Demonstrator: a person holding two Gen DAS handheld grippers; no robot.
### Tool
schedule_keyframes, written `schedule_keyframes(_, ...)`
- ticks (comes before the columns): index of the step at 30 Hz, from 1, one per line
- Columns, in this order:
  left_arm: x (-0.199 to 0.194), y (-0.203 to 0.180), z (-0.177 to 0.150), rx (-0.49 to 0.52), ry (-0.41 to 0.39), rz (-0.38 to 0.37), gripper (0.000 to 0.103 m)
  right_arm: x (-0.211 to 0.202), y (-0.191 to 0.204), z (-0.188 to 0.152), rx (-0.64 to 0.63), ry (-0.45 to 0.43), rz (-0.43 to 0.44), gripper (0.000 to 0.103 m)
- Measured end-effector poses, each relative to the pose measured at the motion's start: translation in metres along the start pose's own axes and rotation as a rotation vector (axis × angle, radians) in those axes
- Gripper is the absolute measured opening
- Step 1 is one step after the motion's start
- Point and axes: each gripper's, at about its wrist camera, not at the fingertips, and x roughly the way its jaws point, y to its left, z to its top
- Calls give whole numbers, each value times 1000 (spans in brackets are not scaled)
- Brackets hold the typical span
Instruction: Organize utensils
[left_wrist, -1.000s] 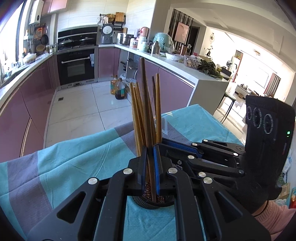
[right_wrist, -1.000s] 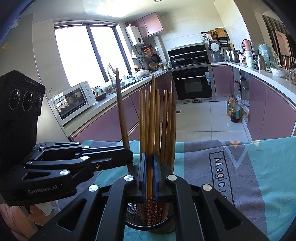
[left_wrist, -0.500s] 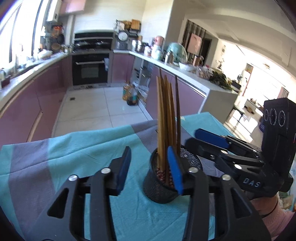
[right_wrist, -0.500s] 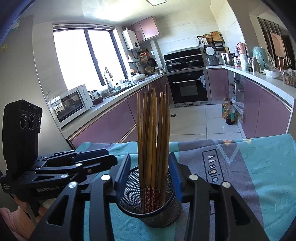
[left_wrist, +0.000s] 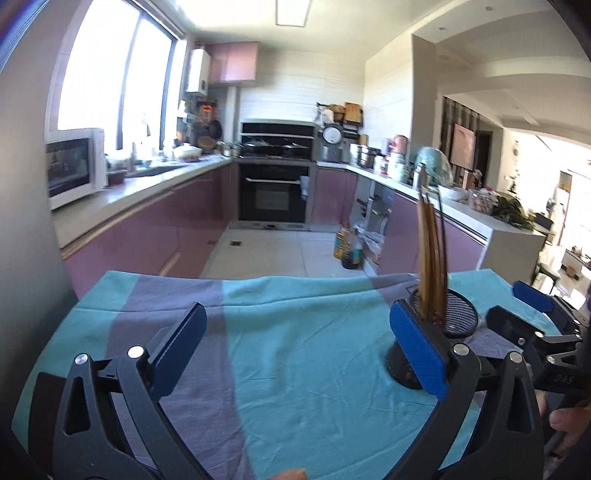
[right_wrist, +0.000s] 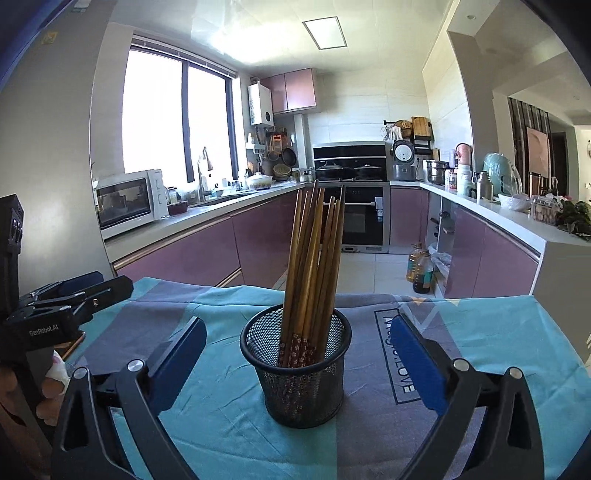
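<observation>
A black mesh holder (right_wrist: 303, 384) stands upright on the cloth with several brown wooden chopsticks (right_wrist: 314, 266) in it. My right gripper (right_wrist: 297, 326) faces it, jaws opening wide. The holder sits in the gap just beyond the blue pads (right_wrist: 417, 365), touching neither. In the left wrist view the holder (left_wrist: 456, 314) and chopsticks (left_wrist: 430, 258) show at the right, partly hidden behind the right pad. My left gripper (left_wrist: 297, 314) has its jaws opening over bare cloth with nothing between them. Each gripper appears in the other's view: the right gripper (left_wrist: 535, 314) and the left gripper (right_wrist: 74, 299).
A teal and grey tablecloth (left_wrist: 295, 369) covers the table, whose far edge drops to a tiled kitchen floor. Purple counters line both sides, with a microwave (right_wrist: 125, 201) on the left one. A hand (left_wrist: 565, 421) holds the right gripper's handle.
Both grippers let go of the chopsticks, spread wide and drew back from the holder. The left one swung left, so the holder now sits at the right of its view.
</observation>
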Motion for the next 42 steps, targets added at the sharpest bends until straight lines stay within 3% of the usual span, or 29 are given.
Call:
schedule_keyframes(5,-26,14,-15,2,-46,49,97,-8,8,-2,-27,-28,-39,97)
schedule_keyframes(11,-40,17,-24,-13,-57,56,97,-15,11,-8,-16,-42,-61,97)
schedule_keyframes(42,-60,5,-27,5,-101,119,97,-23,18,-10,-23,-85,-100,97)
